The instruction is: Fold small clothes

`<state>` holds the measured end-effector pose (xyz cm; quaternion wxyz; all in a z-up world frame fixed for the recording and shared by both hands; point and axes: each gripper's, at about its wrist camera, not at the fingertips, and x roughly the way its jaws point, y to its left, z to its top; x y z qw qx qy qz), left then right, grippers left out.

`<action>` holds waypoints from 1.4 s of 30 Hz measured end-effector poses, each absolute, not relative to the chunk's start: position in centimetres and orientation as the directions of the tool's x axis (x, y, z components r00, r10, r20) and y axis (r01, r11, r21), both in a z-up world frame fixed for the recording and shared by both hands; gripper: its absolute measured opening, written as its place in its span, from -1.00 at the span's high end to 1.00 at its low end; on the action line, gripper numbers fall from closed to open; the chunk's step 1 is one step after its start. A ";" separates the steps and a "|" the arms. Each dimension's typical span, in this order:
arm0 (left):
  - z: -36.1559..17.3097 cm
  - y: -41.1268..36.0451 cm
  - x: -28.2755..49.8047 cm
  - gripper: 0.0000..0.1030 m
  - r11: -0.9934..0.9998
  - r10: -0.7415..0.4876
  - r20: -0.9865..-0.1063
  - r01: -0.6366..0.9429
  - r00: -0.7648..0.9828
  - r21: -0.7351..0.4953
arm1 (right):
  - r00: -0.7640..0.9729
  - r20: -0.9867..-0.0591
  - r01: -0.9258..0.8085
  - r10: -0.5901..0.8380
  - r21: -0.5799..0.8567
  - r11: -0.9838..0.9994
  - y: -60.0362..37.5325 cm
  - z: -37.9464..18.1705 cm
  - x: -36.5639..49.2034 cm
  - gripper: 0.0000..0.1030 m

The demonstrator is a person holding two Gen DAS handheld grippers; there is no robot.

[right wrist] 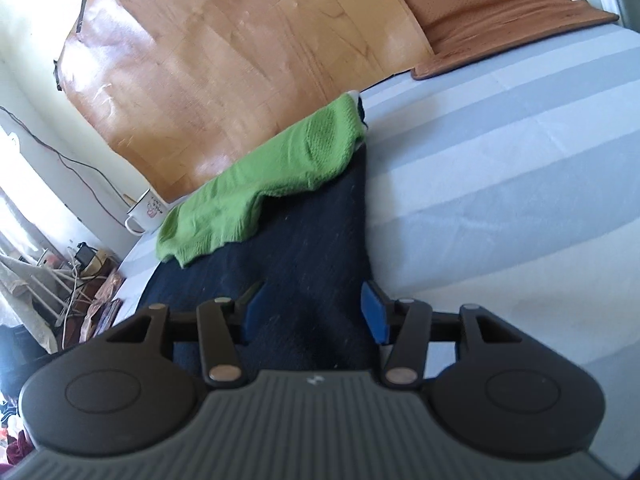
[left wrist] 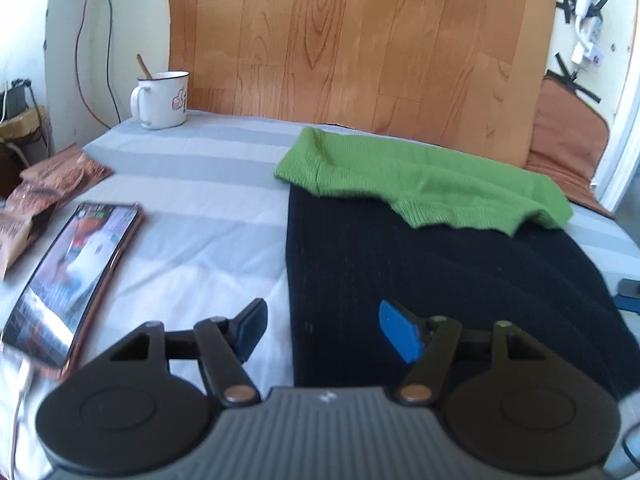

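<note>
A black knit garment [left wrist: 432, 280] lies flat on the striped grey sheet [left wrist: 192, 240]; a green knit piece [left wrist: 420, 176] lies across its far end. My left gripper [left wrist: 324, 330] is open, straddling the garment's left near edge, one blue pad [left wrist: 396, 330] over the black fabric, the other over the sheet. In the right wrist view the black garment [right wrist: 300, 256] and the green piece [right wrist: 260, 192] show too. My right gripper [right wrist: 312, 312] is open over the garment's near right corner, with black fabric between its blue pads [right wrist: 374, 314].
A phone [left wrist: 76, 280] lies on the sheet at left, beside brown snack packets [left wrist: 44, 188]. A white mug [left wrist: 162, 98] stands at the far left corner. A wood-pattern board [left wrist: 360, 40] backs the bed; an orange mat [right wrist: 500, 12] lies at far right.
</note>
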<state>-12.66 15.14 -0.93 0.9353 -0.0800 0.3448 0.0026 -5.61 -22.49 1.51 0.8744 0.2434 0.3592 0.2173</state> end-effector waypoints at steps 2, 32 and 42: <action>-1.0 15.6 -14.0 -0.44 0.982 -0.076 -0.641 -0.054 0.764 -0.180 | 0.642 -0.524 -0.200 0.560 0.590 0.782 -22.6 1.4 -5.7 -0.07; -1.6 18.5 -16.1 -0.76 0.922 -0.233 -0.702 -0.076 0.673 -0.380 | 0.526 -0.567 -0.228 0.634 0.624 0.747 -23.7 1.6 -9.3 -0.16; -1.5 18.4 -16.0 -0.78 0.909 -0.263 -0.699 -0.073 0.665 -0.411 | 0.533 -0.570 -0.220 0.626 0.621 0.753 -24.0 2.0 -10.5 -0.16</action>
